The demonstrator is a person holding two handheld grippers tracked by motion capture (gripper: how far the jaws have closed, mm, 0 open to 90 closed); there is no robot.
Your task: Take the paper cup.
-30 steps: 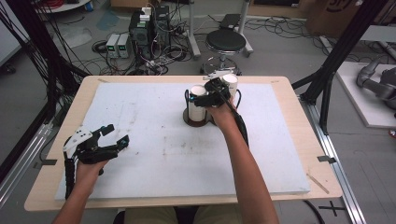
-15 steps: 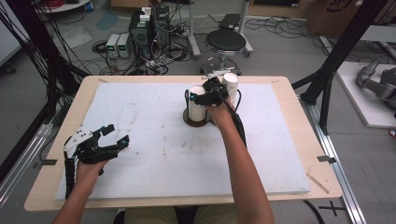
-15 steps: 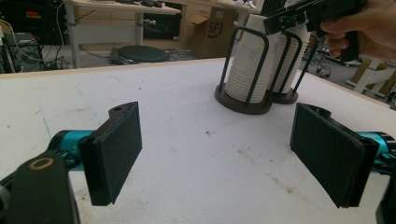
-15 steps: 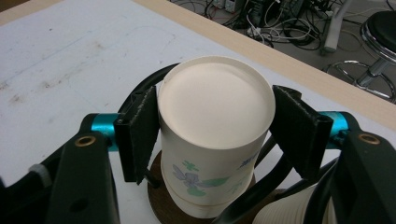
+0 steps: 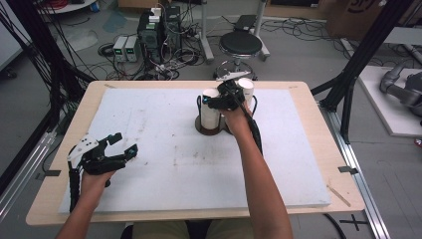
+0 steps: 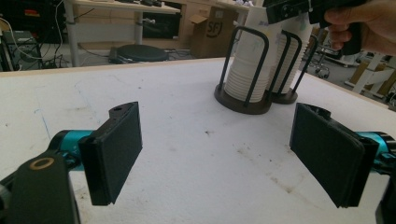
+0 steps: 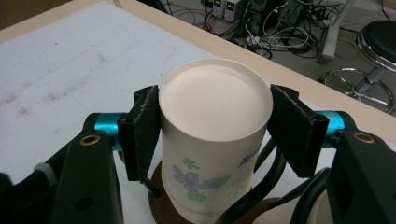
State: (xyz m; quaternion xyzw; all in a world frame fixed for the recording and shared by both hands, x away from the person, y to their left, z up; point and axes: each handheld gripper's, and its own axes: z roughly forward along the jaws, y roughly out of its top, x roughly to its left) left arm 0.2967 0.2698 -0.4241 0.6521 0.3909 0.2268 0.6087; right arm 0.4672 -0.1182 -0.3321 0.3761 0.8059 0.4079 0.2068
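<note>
1. Paper cup stack (image 7: 212,140): an upside-down stack, closed white bottom facing up, flower print on its side. It stands upright in a dark wire holder (image 6: 245,70) on a round base, so its long axis is vertical. In the high view the stack (image 5: 210,109) sits toward 12 o'clock of the white mat (image 5: 149,134), a little right of the mat's middle.

2. A second stack (image 5: 246,89) in its own holder stands just beside the first, at about 2 o'clock from it.

3. Right gripper (image 7: 215,123): its two jaws flank the top cup, one at 9 o'clock and one at 3 o'clock of the cup's rim, level with the upper part of the wall. The left pad looks to be touching the cup; at the right pad a thin gap may remain, and the angle is too poor to be sure. So the jaws are apart around the cup, closing or just closed, and I cannot tell whether they grip it yet.

4. The relation that matters: the cup lies squarely between the right jaws, and with the stack's axis vertical, the likely next move is a straight lift upward to peel the top cup off.

5. Left gripper (image 6: 224,154): jaws wide apart, holding nothing, low over the mat near its 8 o'clock corner (image 5: 107,154). The stacks lie well apart from it, toward 1 o'clock in its own view. The right hand is plainly the nearer one.
</note>
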